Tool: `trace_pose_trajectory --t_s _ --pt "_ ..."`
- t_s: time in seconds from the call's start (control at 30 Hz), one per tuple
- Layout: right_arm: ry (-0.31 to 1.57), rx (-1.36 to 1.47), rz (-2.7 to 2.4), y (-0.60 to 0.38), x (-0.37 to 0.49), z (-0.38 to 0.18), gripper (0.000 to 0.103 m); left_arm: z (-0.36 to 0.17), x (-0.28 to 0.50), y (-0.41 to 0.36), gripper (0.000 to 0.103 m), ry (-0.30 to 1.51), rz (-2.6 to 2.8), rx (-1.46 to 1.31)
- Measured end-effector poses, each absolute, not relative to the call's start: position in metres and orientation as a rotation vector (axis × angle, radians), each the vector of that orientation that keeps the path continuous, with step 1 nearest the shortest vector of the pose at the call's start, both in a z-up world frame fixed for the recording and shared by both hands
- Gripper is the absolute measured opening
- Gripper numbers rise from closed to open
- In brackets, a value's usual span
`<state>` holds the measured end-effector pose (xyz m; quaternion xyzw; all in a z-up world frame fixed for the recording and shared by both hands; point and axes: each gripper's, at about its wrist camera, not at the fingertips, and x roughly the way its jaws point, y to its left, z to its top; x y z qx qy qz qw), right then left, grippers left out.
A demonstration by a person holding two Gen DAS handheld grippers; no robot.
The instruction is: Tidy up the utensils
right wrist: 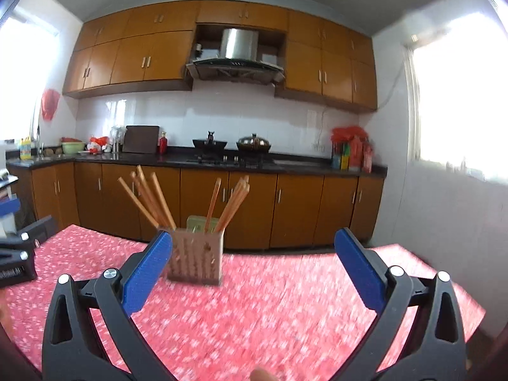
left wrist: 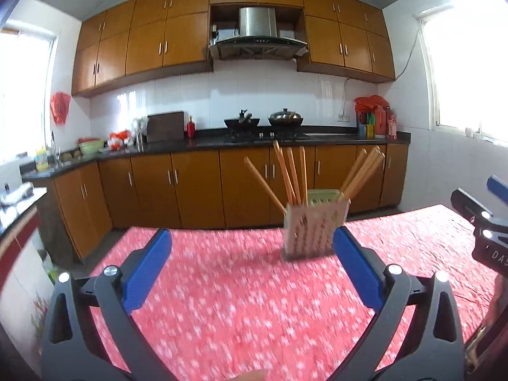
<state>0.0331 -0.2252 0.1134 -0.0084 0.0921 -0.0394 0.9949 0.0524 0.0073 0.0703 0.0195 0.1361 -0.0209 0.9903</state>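
Left gripper and right gripper, ribbed blue pads on black arms, gape wide and empty. Ahead stands the slotted beige plastic holder of orange wooden chopsticks on a red flowered tablecloth. Only the left view shows its right pad overlapping the holder.

Chopstick holder standing upright on the red patterned tablecloth.

I see a beige slotted box with a pale green section at its back. Orange-brown chopsticks stand inside it in two bunches, one fanning out to the left of the holder, the other leaning right. The holder sits near the tablecloth's far edge.
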Motion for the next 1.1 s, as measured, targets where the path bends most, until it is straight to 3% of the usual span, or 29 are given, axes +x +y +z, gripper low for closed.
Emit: trace_pose_trajectory --t_s 0.27,1.1 --pt "0.262 -0.017 -0.027 -0.214 0.014 0.076 0.101 0.031 0.033 0.013 0.099 0.350 -0.029 -0.002" --pt "0.364 0.028 -0.007 -0.219 0.006 0.040 0.101 0.009 0.030 0.004 0.099 0.388 0.014 0.055"
